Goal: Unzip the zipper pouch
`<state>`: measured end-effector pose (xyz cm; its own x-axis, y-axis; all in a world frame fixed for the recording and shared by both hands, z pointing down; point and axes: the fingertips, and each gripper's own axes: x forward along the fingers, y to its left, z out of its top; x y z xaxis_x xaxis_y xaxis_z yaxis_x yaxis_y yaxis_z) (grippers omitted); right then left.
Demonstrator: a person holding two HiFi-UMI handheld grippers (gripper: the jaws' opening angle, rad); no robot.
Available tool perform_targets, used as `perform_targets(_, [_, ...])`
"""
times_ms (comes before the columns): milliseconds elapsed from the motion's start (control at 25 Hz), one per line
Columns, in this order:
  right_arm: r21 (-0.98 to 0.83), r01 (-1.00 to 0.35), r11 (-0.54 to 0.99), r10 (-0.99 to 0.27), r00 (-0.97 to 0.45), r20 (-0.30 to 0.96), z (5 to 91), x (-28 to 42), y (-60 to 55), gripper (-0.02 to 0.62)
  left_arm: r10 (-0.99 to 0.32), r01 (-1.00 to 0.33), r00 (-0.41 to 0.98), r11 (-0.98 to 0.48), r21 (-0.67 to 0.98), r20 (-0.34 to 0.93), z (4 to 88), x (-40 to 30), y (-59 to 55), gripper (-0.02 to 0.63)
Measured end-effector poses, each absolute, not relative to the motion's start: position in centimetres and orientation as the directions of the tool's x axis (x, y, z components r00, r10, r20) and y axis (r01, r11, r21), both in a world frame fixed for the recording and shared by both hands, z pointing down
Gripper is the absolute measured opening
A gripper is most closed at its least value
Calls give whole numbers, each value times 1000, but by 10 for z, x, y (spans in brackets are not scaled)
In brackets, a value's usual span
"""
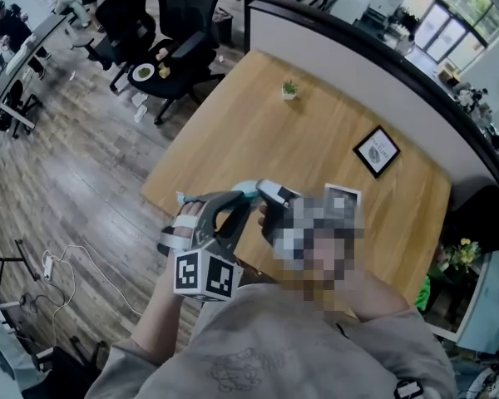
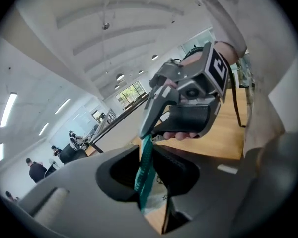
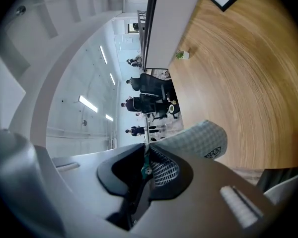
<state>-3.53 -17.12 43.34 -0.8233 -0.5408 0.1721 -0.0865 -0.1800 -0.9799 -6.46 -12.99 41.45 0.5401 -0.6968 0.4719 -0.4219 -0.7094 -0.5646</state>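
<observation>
Holding the grey checked fabric zipper pouch (image 3: 201,140) in the air over the light wooden table (image 3: 248,83), we pinched its teal zipper edge (image 2: 145,167) in the left gripper (image 2: 141,202), while the right gripper (image 3: 145,170) clamped that edge's other end.

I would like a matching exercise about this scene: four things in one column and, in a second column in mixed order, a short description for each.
Things:
1. zipper pouch
2. potted plant
3. framed picture
4. office chair

Descriptions:
A. black, stands on the wooden floor
B. checked fabric with a teal edge, held up off the table
C. square with a black border, on the table
D. small and green, on the table

Pairs: 1-B, 2-D, 3-C, 4-A
</observation>
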Motion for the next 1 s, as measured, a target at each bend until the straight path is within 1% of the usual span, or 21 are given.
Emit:
perform_targets(40, [-980,-84,-181,-538,-825,170,432,-36,-171,41,-697,-425,539,-710,-562,473,414,-66,-130,80])
perform_targets(240, [-983,-60,-172,-527,-838,143,426,-38,-169,43,-658,-434,575,-749,-500,486,415,-67,-126,44])
perform_targets(320, [-989,-46,-140,-520,-847,113,422,-39,-169,44,-642,-451,596,-765,-461,482,414,-69,-126,37])
perform_targets(400, [-996,-55,-65,-506,-859,81,417,-41,-171,44,-630,-468,614,-775,-424,475,411,-72,-127,34])
perform_targets(480, [-993,-106,61,-483,-874,63,411,-39,-173,53,-618,-486,634,-786,-382,466,408,-74,-128,32])
perform_targets(560, [-961,-172,218,-455,-889,57,404,-34,-174,80,-605,-507,654,-796,-330,455,402,-77,-129,32])
perform_targets(640, [-891,-228,394,-411,-910,51,392,-27,-169,118,-589,-520,678,-807,-279,440,394,-79,-127,32])
perform_targets(720, [-758,-275,592,-336,-939,78,381,-23,-157,129,-568,-519,709,-822,-234,418,383,-79,-125,32])
perform_targets(800, [-582,-302,755,-273,-952,139,374,-18,-144,129,-547,-510,735,-836,-205,400,376,-80,-124,32])
perform_targets(880, [-434,-304,848,-251,-952,175,365,-13,-140,129,-525,-497,757,-849,-178,390,373,-83,-122,32])
perform_targets(1000, [-260,-284,923,-236,-951,202,350,-11,-137,145,-492,-481,788,-867,-129,371,369,-86,-119,34])
